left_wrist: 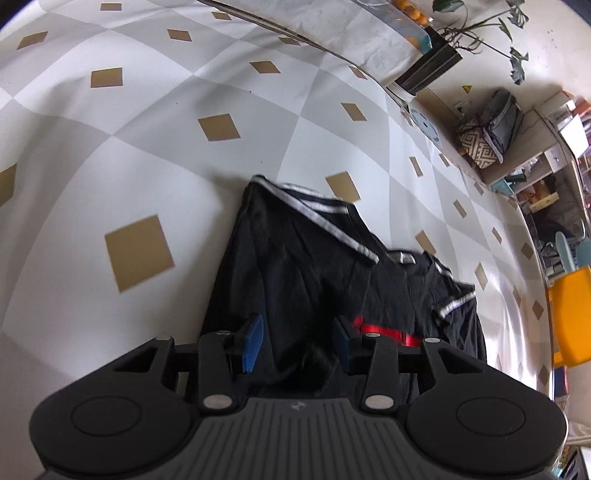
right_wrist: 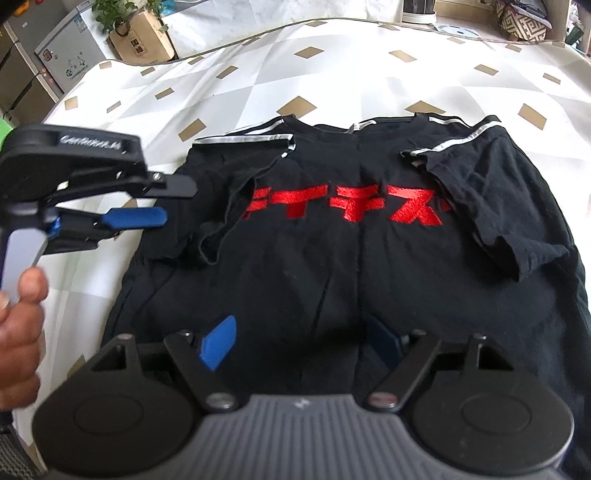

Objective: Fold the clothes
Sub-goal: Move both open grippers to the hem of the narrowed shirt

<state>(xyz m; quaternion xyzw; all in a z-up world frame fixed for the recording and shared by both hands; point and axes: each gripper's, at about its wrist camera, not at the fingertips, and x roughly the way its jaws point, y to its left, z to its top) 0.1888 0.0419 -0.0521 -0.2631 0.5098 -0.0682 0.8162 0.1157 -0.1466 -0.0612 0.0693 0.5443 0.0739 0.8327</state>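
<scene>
Table [right_wrist: 369,62] is covered by a white and grey checked cloth with tan diamonds.

Black T-shirt [right_wrist: 332,266] lies flat on the cloth, front up, collar toward the far edge, red lettering [right_wrist: 343,208] across the chest. Both sleeves, with white stripes along the shoulders, are folded inward onto the body.

Right gripper [right_wrist: 303,341] points down over the lower middle of the shirt. Jaws stand wide apart; blue pads [right_wrist: 218,343] grip nothing, only flat cloth shows between them.

Left gripper [right_wrist: 159,203] is at the shirt's left side, over the tablecloth beside the folded sleeve. In the left wrist view its jaws [left_wrist: 297,341] are partly open, above the shirt; nothing is pinched between the pads.

A hand [right_wrist: 18,332] holds the left gripper's handle.

A potted plant [right_wrist: 136,26] stands beyond the table's far left corner.
</scene>
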